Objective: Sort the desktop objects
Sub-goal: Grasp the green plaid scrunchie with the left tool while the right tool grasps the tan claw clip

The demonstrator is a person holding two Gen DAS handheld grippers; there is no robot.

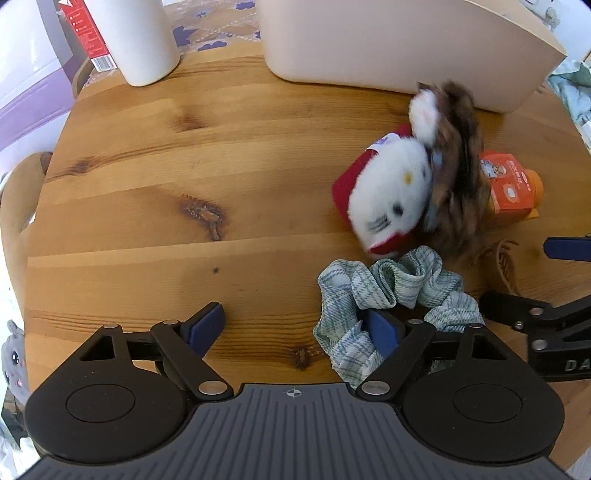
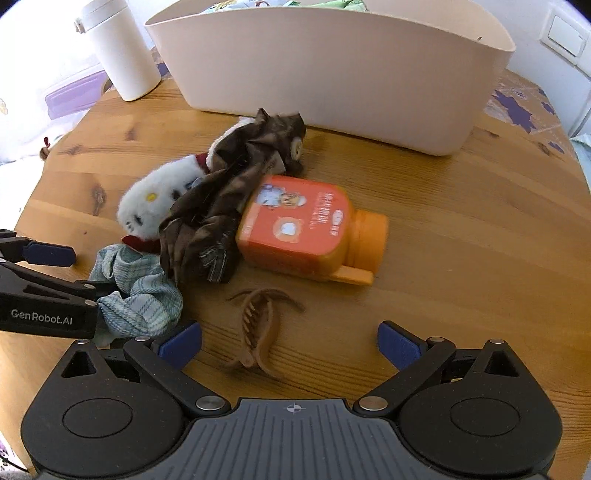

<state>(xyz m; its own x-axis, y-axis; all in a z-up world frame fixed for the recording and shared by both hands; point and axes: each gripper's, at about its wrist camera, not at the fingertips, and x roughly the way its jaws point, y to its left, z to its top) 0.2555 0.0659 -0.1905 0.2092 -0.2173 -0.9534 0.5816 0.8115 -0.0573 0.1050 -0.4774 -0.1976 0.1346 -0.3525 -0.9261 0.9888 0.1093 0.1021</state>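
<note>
On the wooden table lie a white plush toy with red trim, a brown scrunchie, an orange bottle on its side, a blue-green plaid scrunchie and a brown hair claw clip. My left gripper is open; its right finger rests in the plaid scrunchie. My right gripper is open, with the claw clip between its fingers.
A large beige bin stands at the back of the table. A white cylinder stands to its left, with a red carton behind it. A grey plush sits off the table's left edge.
</note>
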